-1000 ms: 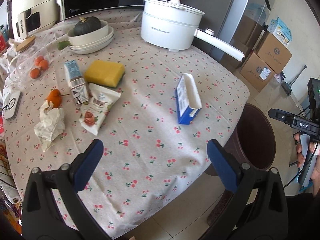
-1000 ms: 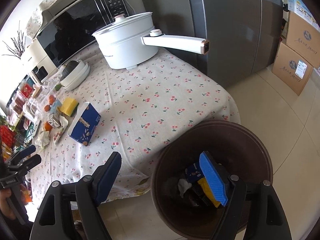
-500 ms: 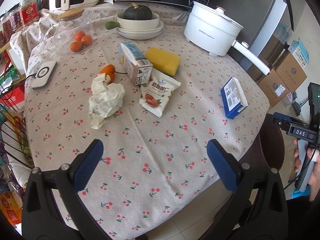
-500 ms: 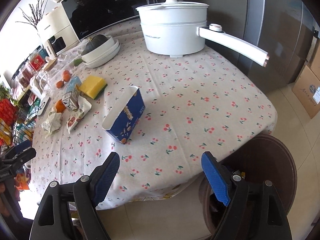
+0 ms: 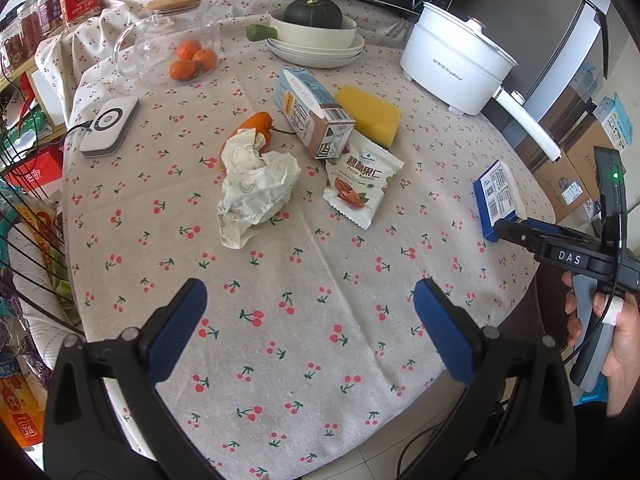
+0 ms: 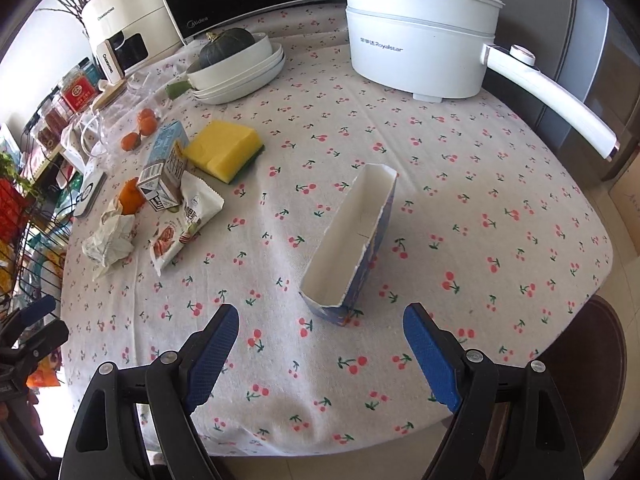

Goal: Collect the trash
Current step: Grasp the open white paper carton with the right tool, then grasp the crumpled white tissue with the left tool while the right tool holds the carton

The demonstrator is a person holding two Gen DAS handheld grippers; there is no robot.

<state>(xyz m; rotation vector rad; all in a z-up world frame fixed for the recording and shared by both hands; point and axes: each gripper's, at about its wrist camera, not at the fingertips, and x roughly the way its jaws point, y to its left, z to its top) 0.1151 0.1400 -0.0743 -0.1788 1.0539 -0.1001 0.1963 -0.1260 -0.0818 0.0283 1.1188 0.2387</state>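
— Trash on the table (image 6: pixel 460 184): where's the blue box (image 6: pixel 352 240)?
— Just beyond the right gripper (image 6: pixel 320 344), apart. Both it and the left gripper (image 5: pixel 310 320) gape wide, empty.

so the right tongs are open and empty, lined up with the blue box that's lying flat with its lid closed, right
Not quite: the blue box is torn open, its white inside showing, as the right wrist view shows. The right tongs are indeed open and empty, lined up with it.
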